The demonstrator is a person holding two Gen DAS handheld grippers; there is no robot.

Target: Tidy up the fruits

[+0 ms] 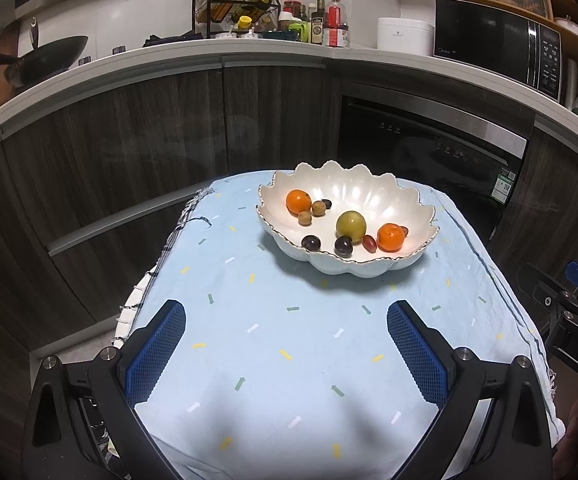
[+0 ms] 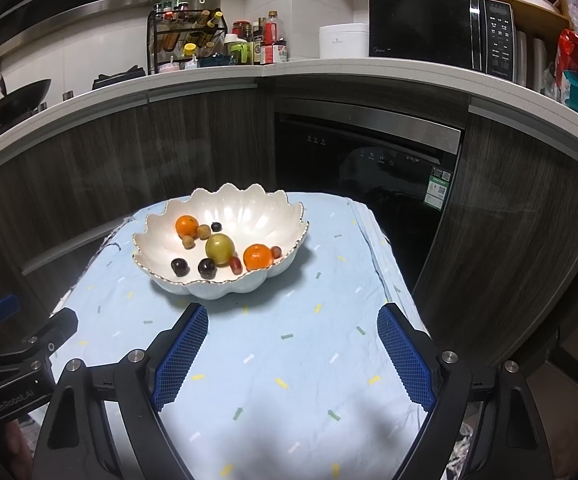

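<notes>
A white scalloped bowl (image 1: pixel 401 196) (image 2: pixel 249 208) stands at the far end of a small table under a light blue cloth (image 1: pixel 289 340) (image 2: pixel 289 360). In the bowl lie two oranges (image 1: pixel 298 201) (image 1: pixel 390 237), a green-yellow round fruit (image 1: pixel 351 226) (image 2: pixel 219 248), several dark plums or grapes (image 1: pixel 311 243) and small brown fruits (image 1: pixel 318 208). My left gripper (image 1: pixel 287 314) is open over the near cloth, nothing between its blue pads. My right gripper (image 2: pixel 293 320) is also open and empty, just short of the bowl's near rim.
Dark wood cabinets and a built-in dishwasher (image 2: pixel 369 168) stand behind the table. The counter above carries a spice rack (image 1: pixel 235 4), bottles, a white pot, a microwave (image 2: pixel 441 28) and a wok (image 1: pixel 49 56). The other gripper's body shows at each view's edge (image 1: pixel 577 320) (image 2: pixel 13 364).
</notes>
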